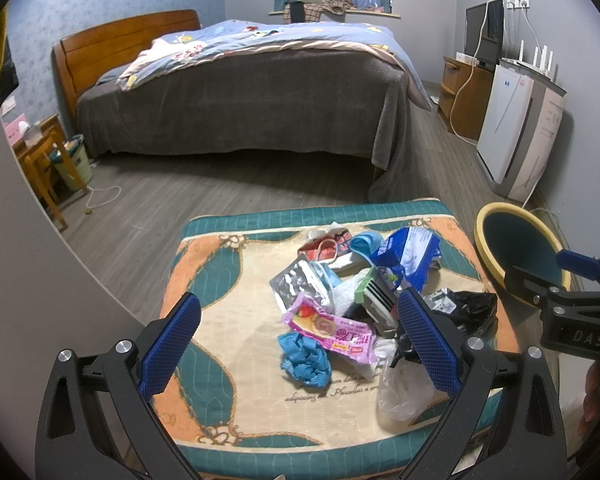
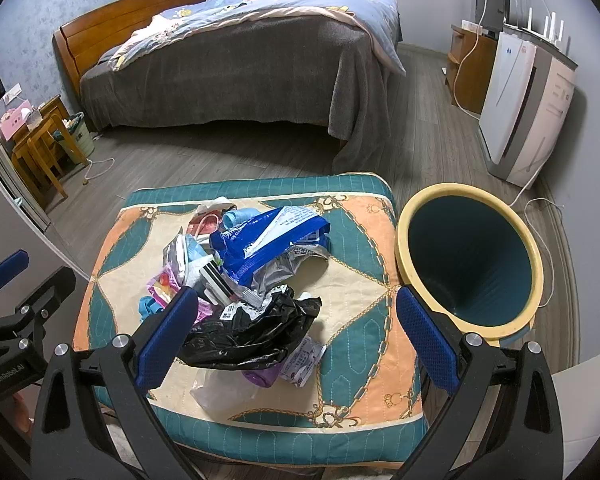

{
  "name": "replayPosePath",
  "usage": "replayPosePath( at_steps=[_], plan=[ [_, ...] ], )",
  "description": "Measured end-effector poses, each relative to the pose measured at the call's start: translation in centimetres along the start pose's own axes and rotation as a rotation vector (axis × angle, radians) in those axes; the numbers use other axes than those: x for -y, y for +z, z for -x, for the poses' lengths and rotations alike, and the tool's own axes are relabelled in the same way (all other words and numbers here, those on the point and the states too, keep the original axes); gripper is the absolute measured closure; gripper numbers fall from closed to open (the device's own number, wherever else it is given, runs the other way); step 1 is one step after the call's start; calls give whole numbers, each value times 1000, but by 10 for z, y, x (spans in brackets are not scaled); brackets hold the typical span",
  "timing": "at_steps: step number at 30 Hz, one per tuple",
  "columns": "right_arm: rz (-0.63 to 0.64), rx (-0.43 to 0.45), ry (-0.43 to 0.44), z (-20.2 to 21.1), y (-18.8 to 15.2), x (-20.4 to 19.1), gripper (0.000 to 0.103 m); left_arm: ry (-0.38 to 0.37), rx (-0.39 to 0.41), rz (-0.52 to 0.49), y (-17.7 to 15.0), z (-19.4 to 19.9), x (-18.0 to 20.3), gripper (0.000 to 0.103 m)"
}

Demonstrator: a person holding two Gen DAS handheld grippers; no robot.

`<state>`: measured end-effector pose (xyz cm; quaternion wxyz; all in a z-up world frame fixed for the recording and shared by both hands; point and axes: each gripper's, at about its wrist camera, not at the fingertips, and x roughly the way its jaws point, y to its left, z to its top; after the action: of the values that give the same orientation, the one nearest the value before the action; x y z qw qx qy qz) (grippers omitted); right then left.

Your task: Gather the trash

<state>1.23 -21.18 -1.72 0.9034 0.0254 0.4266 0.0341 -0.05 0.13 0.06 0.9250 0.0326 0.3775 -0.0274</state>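
The bin, round with a cream-yellow rim and ribbed teal inner wall, stands on the floor just beside the right edge of the cushion; what shows of its inside holds nothing. The trash pile sits on the quilted cushion, which is stitched in teal, orange and cream with a chain print. In the pile: a crumpled glossy black plastic bag nearest the right gripper, a blue printed packet on top, a flat silver foil pouch, a pink snack wrapper, a wadded blue glove and a limp clear plastic bag at the near edge. Left gripper: jaws spread wide, textured blue pads empty, held above the near side of the pile. Right gripper: jaws likewise wide apart and empty, framing the black bag, with its right pad in front of the bin's rim. A second small bin by the wooden nightstand holds something; contents too small to tell.
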Motion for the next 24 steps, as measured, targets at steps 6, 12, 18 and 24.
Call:
replayPosePath(
  at_steps=[6, 12, 18, 24],
  plan=[
    [1, 0, -1, 0, 0, 0, 6, 0, 0, 1, 0, 0, 0, 5],
    [1, -2, -3, 0, -1, 0, 6, -1, 0, 1, 0, 0, 0, 5],
    [0, -3, -3, 0, 0, 0, 6, -1, -1, 1, 0, 0, 0, 5],
    [2, -2, -4, 0, 0, 0, 6, -22, 11, 18, 2, 3, -4, 5]
  ],
)
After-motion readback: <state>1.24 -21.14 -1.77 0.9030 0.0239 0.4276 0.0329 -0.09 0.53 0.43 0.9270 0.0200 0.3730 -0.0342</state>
